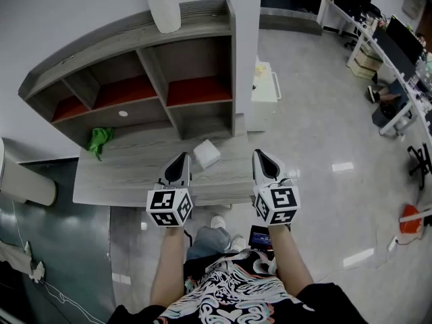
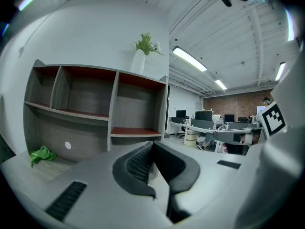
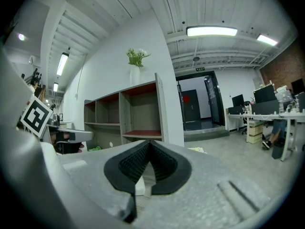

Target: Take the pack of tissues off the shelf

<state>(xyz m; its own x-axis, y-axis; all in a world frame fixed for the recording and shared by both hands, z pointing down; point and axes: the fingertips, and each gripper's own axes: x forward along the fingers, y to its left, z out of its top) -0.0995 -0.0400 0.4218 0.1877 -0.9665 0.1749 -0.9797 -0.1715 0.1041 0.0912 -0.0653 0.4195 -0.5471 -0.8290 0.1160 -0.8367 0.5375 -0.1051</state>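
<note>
This is an open-plan office. Long white desks (image 1: 368, 42) carry rows of dark monitors (image 1: 403, 38), with a wheeled chair (image 1: 420, 159) nearby. The floor (image 1: 317, 113) is polished grey, strip lights (image 3: 211, 31) hang under a bare ceiling, and a brick wall (image 2: 233, 104) closes the far end.

Closed fingers (image 2: 137, 165), grey shelf (image 2: 113, 109), green cloth (image 2: 42, 154)

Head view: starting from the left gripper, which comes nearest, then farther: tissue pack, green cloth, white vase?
1. Tissue pack, just right of the left gripper, on the desk.
2. Green cloth, further left on the desk.
3. White vase, up on the shelf top.
</note>
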